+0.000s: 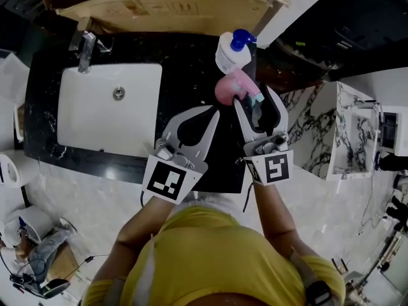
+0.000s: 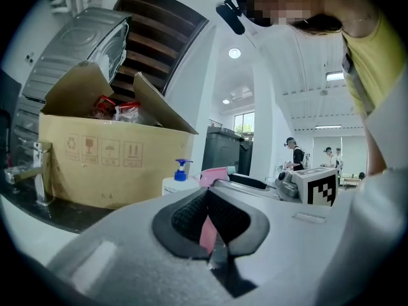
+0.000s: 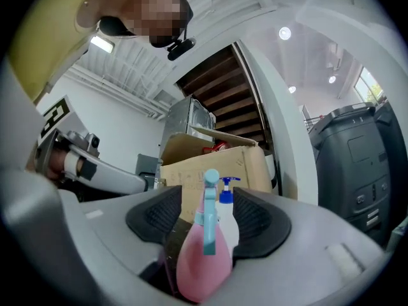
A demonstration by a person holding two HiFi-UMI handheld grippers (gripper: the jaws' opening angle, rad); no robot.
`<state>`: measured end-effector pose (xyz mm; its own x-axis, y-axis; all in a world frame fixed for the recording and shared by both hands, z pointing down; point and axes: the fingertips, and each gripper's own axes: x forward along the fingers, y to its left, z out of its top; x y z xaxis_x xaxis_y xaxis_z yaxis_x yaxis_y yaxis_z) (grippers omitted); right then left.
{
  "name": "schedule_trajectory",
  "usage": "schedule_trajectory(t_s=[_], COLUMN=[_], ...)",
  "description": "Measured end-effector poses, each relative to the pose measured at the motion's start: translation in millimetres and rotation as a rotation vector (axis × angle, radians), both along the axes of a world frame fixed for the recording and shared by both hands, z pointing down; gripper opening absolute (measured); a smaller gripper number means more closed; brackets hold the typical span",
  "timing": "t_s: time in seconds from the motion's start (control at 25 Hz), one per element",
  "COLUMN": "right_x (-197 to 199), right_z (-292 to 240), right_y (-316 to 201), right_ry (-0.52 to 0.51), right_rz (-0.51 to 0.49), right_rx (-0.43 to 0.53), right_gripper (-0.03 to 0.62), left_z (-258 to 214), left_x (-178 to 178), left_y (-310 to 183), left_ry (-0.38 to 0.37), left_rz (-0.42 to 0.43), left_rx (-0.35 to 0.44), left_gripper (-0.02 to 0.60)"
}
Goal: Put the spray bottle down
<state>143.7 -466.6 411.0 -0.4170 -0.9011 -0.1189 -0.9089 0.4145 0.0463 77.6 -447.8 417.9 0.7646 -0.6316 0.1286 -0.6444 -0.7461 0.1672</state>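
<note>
A pink spray bottle (image 1: 228, 88) with a teal trigger stands upright on the black counter (image 1: 185, 62), just in front of a white pump bottle (image 1: 231, 51). My right gripper (image 1: 253, 97) is open, its jaws on either side of the bottle's trigger end. In the right gripper view the spray bottle (image 3: 203, 260) stands between the two pads with a gap on each side. My left gripper (image 1: 215, 111) is shut and empty, its tips just left of the bottle. Past its jaws in the left gripper view (image 2: 209, 218), part of the pink bottle (image 2: 213, 174) shows.
A white sink (image 1: 76, 116) with a chrome faucet (image 1: 86, 50) takes up the counter's left half. An open cardboard box (image 1: 159, 8) stands along the back edge. A white pillar rises at the right, behind the pump bottle (image 3: 228, 222). People stand far off in the left gripper view.
</note>
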Motion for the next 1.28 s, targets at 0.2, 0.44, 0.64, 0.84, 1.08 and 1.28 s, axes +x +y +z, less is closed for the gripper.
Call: schedule_trajectory(t_s=[0.2,0.44,0.64,0.84,1.08,1.28], right_x=[12,18,23,26,33,35], right_z=[3,-7,-30,-51,-73,-96], right_y=[24,56,74,92,118,138], right_ry=[0.014,0.04,0.045,0.058,0.063,0.085], right_rz=[0.066,0.133,0.185,0.228,0.285,0.308], right_rx=[-0.075,-0.113,-0.089,-0.057,-0.07,-0.046], right_gripper=[0.23,0.103,0.032,0.0,0.0,0.0], left_z=[-13,-33,-51,-68,-89,-106], left_x=[-2,-5,-7,-13,-24,-35], left_y=[8,22,36,51,71,83], left_ry=[-0.007,0.016,0.026,0.031,0.045,0.038], left_rz=[-0.013,-0.03,-0.034,-0.042,-0.065,-0.092], left_rx=[0.039,0.087,0.127,0.168,0.191,0.209], left_gripper=[0.005,0.005,0.005,0.005,0.004,0.003])
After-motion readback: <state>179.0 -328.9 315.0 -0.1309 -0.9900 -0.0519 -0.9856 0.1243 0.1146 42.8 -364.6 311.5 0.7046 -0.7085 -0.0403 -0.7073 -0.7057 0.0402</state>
